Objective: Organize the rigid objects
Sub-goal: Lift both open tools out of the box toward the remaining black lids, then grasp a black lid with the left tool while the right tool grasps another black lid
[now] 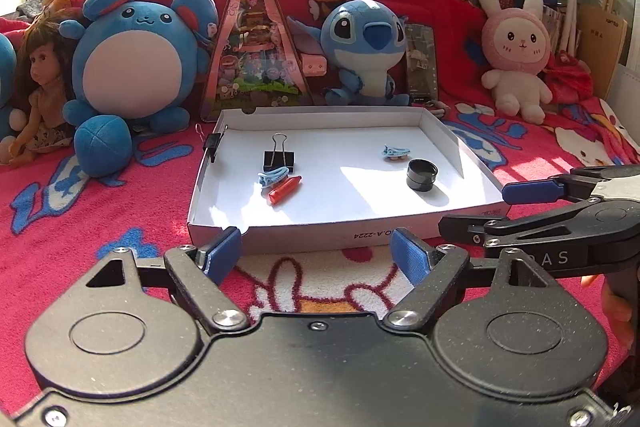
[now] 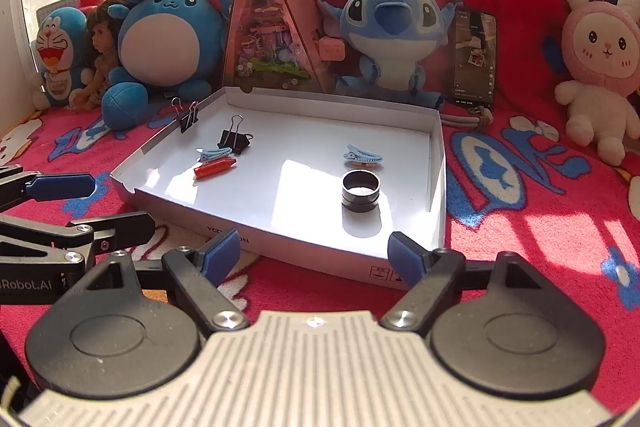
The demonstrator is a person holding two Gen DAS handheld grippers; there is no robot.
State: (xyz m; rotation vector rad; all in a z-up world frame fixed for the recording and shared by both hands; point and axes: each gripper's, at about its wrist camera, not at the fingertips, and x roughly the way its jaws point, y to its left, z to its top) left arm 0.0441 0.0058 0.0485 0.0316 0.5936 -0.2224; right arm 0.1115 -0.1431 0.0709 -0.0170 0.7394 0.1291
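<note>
A shallow white cardboard tray (image 1: 460, 147) lies on a red cartoon-print blanket (image 1: 120, 211), and all the small rigid things sit inside it or on its rim. Toward the tray's left edge a black binder clip (image 1: 279, 157) stands on the floor with its wire handles up, a light blue hair clip (image 1: 272, 175) lies just in front of it, and a red crayon (image 1: 285, 190) lies against that clip, pointing toward the near edge. A second black binder clip (image 1: 213, 141) is clamped on the left wall near the far left corner. Toward the right edge lies another light blue hair clip (image 1: 395, 152), and nearer the front a black ring-shaped cylinder (image 1: 422, 175) stands upright (in the right wrist view it looks like two stacked rings, hollow). The left gripper (image 1: 320, 255) hangs over the blanket just short of the tray's near edge, its blue-padded fingers (image 1: 224, 251) spread wide with nothing between them. The right gripper (image 2: 316, 253) sits off the near right corner of the tray, likewise released and empty, its pads (image 2: 404, 253) apart. Behind the tray's far edge stand a round blue plush (image 1: 136, 59), a triangular pink display box (image 1: 256, 43), a blue alien plush (image 1: 364, 43), a phone (image 1: 421, 63) and a pink rabbit plush (image 1: 516, 55).
</note>
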